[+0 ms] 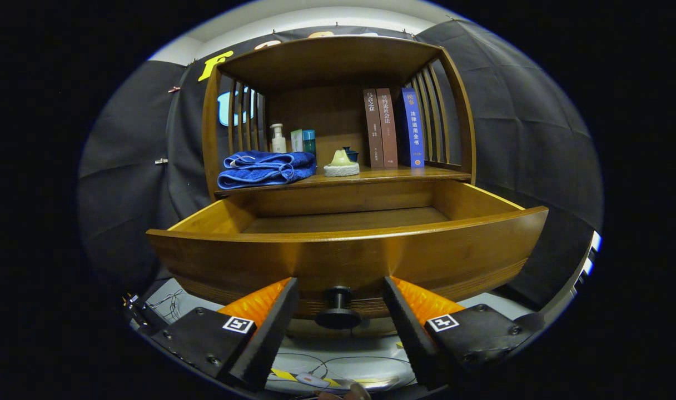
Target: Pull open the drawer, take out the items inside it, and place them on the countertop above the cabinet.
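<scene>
The tongs (341, 311) stand wide open, holding nothing; the drawer knob (338, 307) sits between the fingers, untouched. Directly ahead and above, the drawer (349, 253) is pulled out. Its visible floor looks bare. Beyond, the tabletop (382, 175) carries a blue towel (266, 168).

gripper (340, 304): two wedge-shaped fingers, spread apart either side of the drawer knob (338, 309), touching nothing
inner faces: showing fine ribbed teeth
finger mounts: blocky plates, each wearing a small square black-and-white marker
screws: round heads showing on both plates, below the knob's level
</scene>
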`<state>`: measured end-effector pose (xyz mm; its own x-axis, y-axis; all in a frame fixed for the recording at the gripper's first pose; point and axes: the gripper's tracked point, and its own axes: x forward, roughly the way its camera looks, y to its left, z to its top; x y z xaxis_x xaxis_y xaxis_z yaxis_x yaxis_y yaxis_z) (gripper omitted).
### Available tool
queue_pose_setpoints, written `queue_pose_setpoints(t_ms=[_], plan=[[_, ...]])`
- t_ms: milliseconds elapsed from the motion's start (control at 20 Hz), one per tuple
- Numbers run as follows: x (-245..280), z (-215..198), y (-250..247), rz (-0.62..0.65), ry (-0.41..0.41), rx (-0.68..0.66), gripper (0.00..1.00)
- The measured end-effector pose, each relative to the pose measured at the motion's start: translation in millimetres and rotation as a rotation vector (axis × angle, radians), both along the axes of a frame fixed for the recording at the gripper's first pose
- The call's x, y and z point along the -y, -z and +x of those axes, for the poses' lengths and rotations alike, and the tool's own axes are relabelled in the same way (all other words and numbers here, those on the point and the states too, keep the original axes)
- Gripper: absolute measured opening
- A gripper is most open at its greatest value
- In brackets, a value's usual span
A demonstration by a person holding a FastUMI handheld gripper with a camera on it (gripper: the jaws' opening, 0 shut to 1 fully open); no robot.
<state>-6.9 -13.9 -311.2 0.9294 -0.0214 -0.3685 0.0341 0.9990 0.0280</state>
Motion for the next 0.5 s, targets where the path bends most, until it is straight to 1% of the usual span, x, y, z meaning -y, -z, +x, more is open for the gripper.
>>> queue_pose_setpoints(t_ms=[50, 250, 500], plan=[[4, 1, -1, -0.002, 0.013, 0.000, 0.97], [5, 11, 0, 0.011, 0.012, -0.005, 0.98], [6, 42, 0, 0.009, 0.011, 0.002, 0.99]])
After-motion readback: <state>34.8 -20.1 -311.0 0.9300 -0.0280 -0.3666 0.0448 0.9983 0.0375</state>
